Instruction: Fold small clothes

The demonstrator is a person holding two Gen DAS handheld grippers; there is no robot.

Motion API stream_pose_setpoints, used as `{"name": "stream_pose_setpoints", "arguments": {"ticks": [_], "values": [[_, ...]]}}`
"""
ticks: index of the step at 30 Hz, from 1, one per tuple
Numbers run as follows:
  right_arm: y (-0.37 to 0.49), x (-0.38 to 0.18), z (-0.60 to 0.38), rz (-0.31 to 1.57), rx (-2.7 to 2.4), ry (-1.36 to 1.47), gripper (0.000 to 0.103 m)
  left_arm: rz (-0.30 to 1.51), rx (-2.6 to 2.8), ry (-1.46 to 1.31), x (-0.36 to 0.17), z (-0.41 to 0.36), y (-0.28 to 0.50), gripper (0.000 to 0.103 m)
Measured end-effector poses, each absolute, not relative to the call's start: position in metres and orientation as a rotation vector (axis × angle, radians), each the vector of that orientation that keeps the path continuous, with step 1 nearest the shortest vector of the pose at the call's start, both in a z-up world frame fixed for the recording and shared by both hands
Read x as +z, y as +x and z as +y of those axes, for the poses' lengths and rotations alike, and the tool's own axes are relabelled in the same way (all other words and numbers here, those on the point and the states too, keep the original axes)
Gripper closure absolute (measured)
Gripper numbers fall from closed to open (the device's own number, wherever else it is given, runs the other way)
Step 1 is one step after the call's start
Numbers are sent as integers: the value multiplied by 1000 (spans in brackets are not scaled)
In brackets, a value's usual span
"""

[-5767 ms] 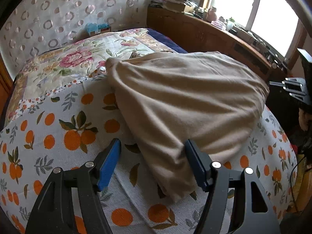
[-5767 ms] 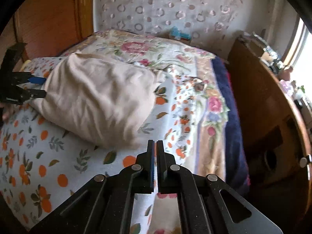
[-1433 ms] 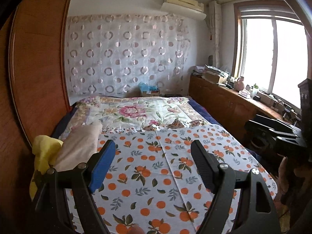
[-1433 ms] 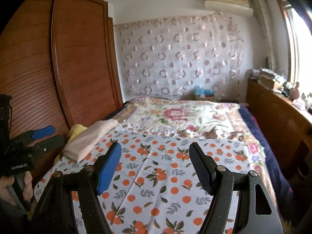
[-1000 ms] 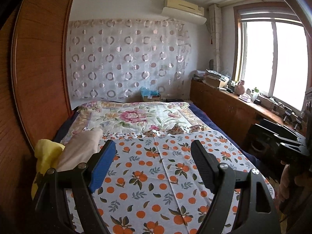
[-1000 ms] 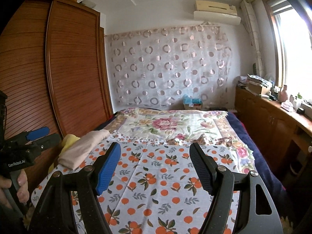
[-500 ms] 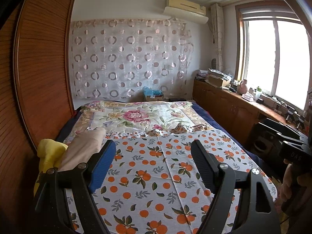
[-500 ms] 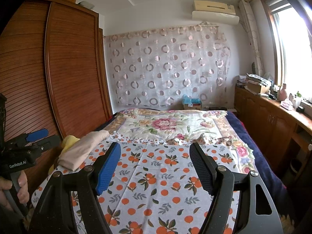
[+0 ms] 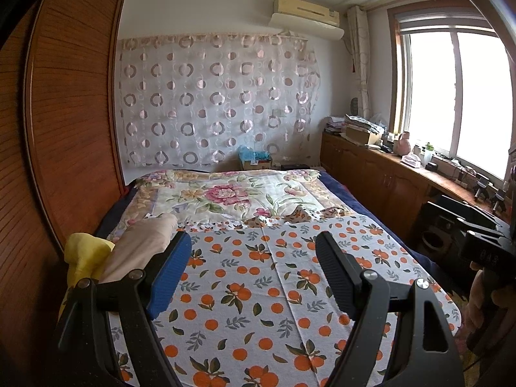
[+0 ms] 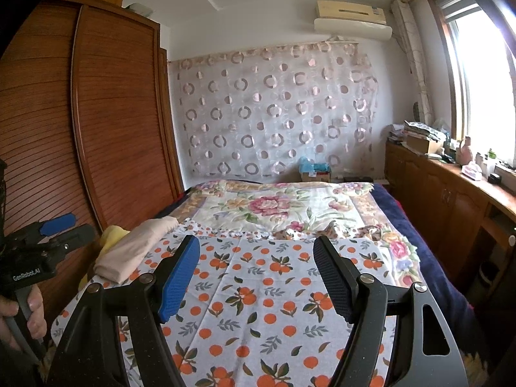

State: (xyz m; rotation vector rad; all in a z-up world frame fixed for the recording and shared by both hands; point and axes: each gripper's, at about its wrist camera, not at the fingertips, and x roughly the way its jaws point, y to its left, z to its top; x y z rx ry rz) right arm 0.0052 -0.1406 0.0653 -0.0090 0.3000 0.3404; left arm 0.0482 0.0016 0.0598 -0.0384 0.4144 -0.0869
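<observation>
A folded beige garment (image 9: 138, 245) lies at the left edge of the bed, on top of a yellow garment (image 9: 84, 254). Both also show in the right wrist view, the beige one (image 10: 135, 248) over the yellow one (image 10: 113, 233). My left gripper (image 9: 253, 274) is open and empty, held back from the bed's foot, above the orange-print sheet (image 9: 258, 290). My right gripper (image 10: 254, 277) is open and empty, held likewise above the sheet (image 10: 258, 306). Each gripper shows at the edge of the other's view, the right one (image 9: 477, 242) and the left one (image 10: 48, 232).
A wooden wardrobe (image 9: 64, 129) stands along the bed's left side. A wooden cabinet (image 9: 387, 174) with clutter runs under the window on the right. A floral quilt (image 9: 225, 193) covers the far half of the bed. A box (image 9: 254, 159) sits by the curtained wall.
Since the earliest frames the beige garment has gone from spread on the sheet to folded at the left edge. Both grippers have pulled back and risen; the right has opened. Lately almost still.
</observation>
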Motion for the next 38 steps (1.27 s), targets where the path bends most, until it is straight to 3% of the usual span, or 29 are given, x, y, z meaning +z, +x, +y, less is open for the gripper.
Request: {"name": "stream_pose_setpoints", "arguments": {"ticks": [38], "values": [[7, 62, -148, 298, 355, -8, 28, 408, -86, -37, 61, 9, 46, 23]]}}
